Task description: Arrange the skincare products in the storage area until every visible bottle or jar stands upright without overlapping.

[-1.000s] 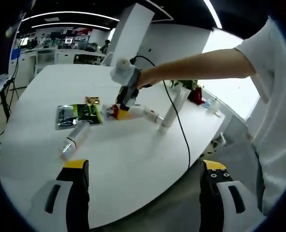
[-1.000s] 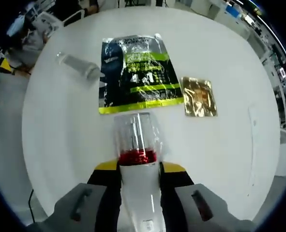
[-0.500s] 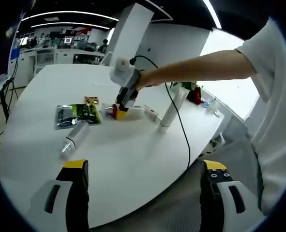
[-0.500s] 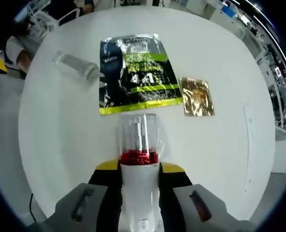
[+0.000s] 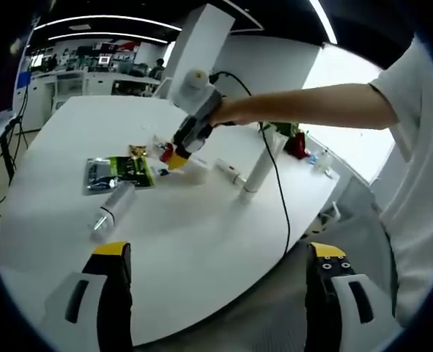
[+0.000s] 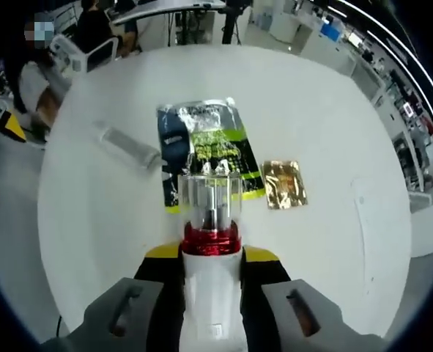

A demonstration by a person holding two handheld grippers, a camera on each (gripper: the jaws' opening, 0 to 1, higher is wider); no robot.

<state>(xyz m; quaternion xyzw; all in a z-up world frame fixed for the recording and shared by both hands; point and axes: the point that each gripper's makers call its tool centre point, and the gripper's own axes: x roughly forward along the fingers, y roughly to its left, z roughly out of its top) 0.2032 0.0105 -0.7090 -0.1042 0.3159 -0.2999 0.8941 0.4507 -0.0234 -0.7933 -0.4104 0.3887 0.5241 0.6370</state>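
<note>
White table [image 6: 333,132]; right hand-held gripper [image 6: 211,268] clamps pump bottle [image 6: 210,293].

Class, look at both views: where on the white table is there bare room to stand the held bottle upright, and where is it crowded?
Bare: the table between the lying tube and the near edge. Crowded: around the green sachet, gold sachet and the bottle held in the right gripper.

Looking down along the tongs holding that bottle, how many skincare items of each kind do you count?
Packets: 2, green-and-black packet, gold packet
Lying tube: 1
Red-collared bottle in right tongs: 1
Total: 4
</note>
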